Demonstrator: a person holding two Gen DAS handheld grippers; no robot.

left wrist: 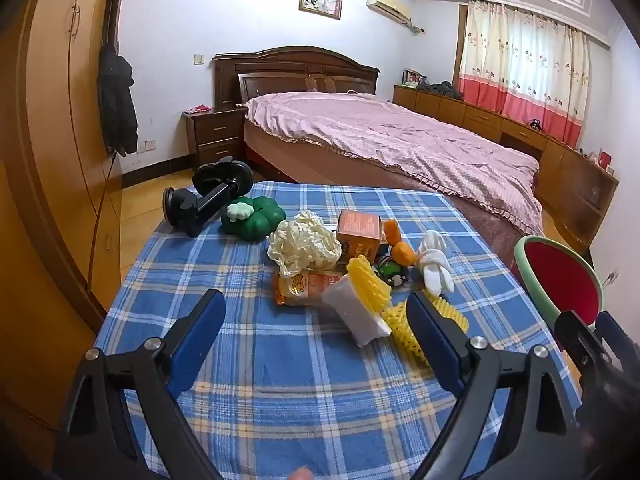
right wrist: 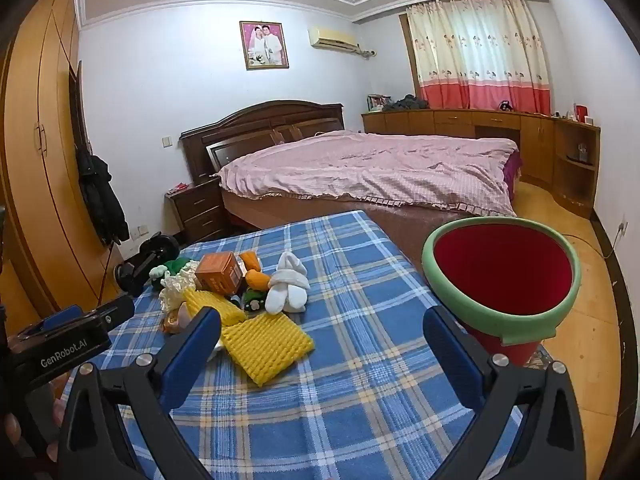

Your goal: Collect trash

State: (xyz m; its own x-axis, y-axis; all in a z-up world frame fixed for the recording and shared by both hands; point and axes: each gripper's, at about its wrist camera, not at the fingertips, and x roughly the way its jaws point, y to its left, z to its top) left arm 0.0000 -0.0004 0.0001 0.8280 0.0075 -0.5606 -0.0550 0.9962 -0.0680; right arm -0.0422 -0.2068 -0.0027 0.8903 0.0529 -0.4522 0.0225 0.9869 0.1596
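The left gripper (left wrist: 316, 322) has its fingers spread wide with nothing between them, hovering over the blue checked surface (left wrist: 280, 380). Just past them, toward one o'clock, lies a white cup (left wrist: 352, 308) stuffed with yellow foam net (left wrist: 368, 282); at twelve o'clock sit a snack packet (left wrist: 308, 286), a crumpled cream net (left wrist: 302, 246) and an orange box (left wrist: 359, 234).

The right gripper (right wrist: 322, 338) also has its fingers wide apart and empty. A flat yellow foam sheet (right wrist: 266, 346) lies at eleven o'clock, rolled white socks (right wrist: 288, 284) beyond it, and the red bin (right wrist: 504, 276) with a green rim stands at two o'clock.
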